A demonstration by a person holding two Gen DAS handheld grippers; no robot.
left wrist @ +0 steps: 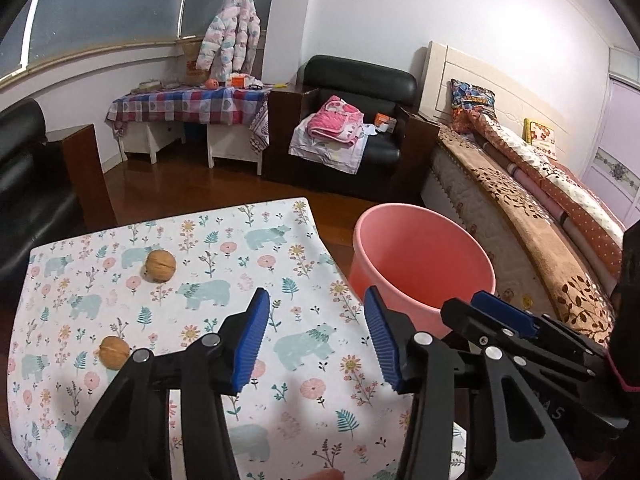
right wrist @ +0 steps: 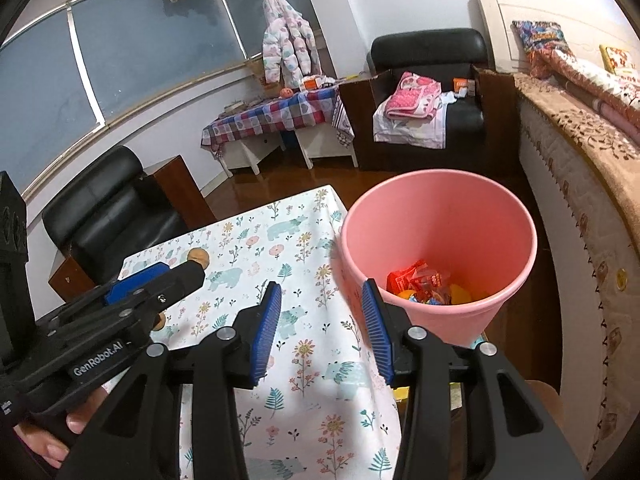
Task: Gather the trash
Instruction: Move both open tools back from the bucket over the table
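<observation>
Two walnuts lie on the floral-cloth table (left wrist: 208,432): one far left (left wrist: 160,266), one nearer left (left wrist: 114,352). A pink bin (left wrist: 420,268) stands off the table's right edge; the right wrist view shows it (right wrist: 436,204) holding red and yellow wrappers (right wrist: 420,280). My left gripper (left wrist: 316,340) is open and empty above the table's right half. My right gripper (right wrist: 322,330) is open and empty over the table's right edge, next to the bin. The far walnut (right wrist: 199,258) shows behind the left gripper in the right wrist view.
A bed (left wrist: 520,208) runs along the right, close behind the bin. A black armchair with pink cloths (left wrist: 348,120) and a checked side table (left wrist: 188,104) stand at the back. Another black chair (right wrist: 104,208) is left of the table. An orange item (left wrist: 326,474) peeks at the table's near edge.
</observation>
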